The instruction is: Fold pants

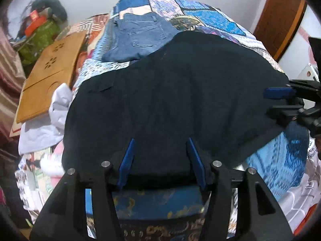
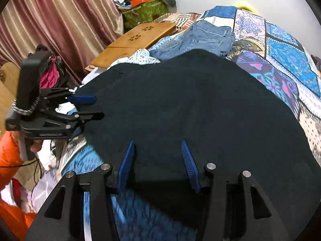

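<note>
Black pants (image 1: 176,92) lie spread flat on a patterned bed cover; they also fill the right wrist view (image 2: 200,108). My left gripper (image 1: 161,142) is open, its blue fingers over the near edge of the pants with nothing between them. It also shows in the right wrist view (image 2: 88,108) at the pants' left edge. My right gripper (image 2: 157,143) is open over the near edge of the pants. It shows in the left wrist view (image 1: 278,100) at the pants' right edge.
Folded blue jeans (image 1: 138,38) lie farther back on the bed cover (image 1: 210,18). A wooden lap tray (image 1: 50,72) and white cloth (image 1: 52,120) sit at the left. A curtain (image 2: 60,20) and a green box (image 2: 144,12) stand beyond.
</note>
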The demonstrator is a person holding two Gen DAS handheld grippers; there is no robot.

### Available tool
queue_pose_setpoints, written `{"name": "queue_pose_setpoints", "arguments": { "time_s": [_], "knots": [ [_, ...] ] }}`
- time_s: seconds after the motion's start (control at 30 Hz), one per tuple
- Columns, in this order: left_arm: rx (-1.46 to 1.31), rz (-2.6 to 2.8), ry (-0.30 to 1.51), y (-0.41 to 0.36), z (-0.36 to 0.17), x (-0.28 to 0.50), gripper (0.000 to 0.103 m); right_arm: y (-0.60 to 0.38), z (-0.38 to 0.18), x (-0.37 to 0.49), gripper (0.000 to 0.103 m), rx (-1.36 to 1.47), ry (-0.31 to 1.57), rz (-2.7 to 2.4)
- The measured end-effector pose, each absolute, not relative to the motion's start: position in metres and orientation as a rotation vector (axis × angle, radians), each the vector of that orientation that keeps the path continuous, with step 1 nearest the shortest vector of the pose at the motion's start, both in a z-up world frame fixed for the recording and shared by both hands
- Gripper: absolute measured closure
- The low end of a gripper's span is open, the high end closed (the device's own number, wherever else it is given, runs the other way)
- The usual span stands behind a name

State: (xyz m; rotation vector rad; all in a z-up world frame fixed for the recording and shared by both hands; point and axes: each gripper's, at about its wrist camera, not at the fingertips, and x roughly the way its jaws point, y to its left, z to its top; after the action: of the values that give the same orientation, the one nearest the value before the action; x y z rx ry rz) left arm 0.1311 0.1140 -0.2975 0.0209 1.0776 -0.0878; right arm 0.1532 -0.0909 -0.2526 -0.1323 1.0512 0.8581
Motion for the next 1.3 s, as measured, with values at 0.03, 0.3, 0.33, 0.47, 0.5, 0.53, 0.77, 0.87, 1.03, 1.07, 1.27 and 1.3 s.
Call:
{"name": "queue_pose_setpoints", "arguments": {
  "time_s": [0.03, 0.3, 0.33, 0.47, 0.5, 0.53, 0.77, 0.87, 1.03, 1.07, 1.27, 1.3],
  "knots": [
    [0.011, -0.083, 1.078, 0.116, -0.299, 0.129, 0.046, -0.099, -0.253, 0.152, 0.057, -0.097, 1.057, 0.859],
    [0.04, -0.028, 1.083, 0.115, -0.275, 0.133, 0.046, -0.15, -0.234, 0.135, 0.058, -0.06, 1.003, 0.776],
    [0.027, -0.025, 1.068, 0.115, -0.267, 0.137, 0.046, -0.166, -0.228, 0.138, 0.058, -0.04, 0.981, 0.746],
    [-0.03, -0.028, 1.028, 0.108, -0.243, 0.157, 0.045, -0.24, -0.212, 0.157, 0.057, 0.032, 0.912, 0.577],
    [-0.039, -0.031, 1.023, 0.103, -0.24, 0.164, 0.044, -0.264, -0.212, 0.163, 0.057, 0.057, 0.9, 0.517],
    [-0.038, -0.033, 1.023, 0.095, -0.238, 0.171, 0.044, -0.279, -0.211, 0.165, 0.057, 0.072, 0.897, 0.477],
    [0.013, -0.083, 1.064, 0.035, -0.239, 0.214, 0.044, -0.383, -0.245, 0.189, 0.057, 0.117, 0.951, 0.206],
    [0.056, -0.118, 1.068, 0.007, -0.242, 0.226, 0.044, -0.409, -0.264, 0.195, 0.057, 0.181, 0.98, 0.168],
    [0.114, -0.167, 1.109, -0.029, -0.261, 0.24, 0.044, -0.421, -0.286, 0.199, 0.057, 0.211, 1.004, 0.158],
    [0.128, -0.171, 1.122, -0.036, -0.267, 0.242, 0.044, -0.422, -0.29, 0.201, 0.057, 0.219, 1.006, 0.158],
    [0.171, -0.157, 1.122, -0.052, -0.286, 0.243, 0.034, -0.426, -0.309, 0.212, 0.056, 0.238, 1.052, 0.183],
    [0.167, -0.154, 1.12, -0.052, -0.287, 0.244, 0.033, -0.425, -0.311, 0.212, 0.055, 0.229, 1.051, 0.189]
  ]
}}
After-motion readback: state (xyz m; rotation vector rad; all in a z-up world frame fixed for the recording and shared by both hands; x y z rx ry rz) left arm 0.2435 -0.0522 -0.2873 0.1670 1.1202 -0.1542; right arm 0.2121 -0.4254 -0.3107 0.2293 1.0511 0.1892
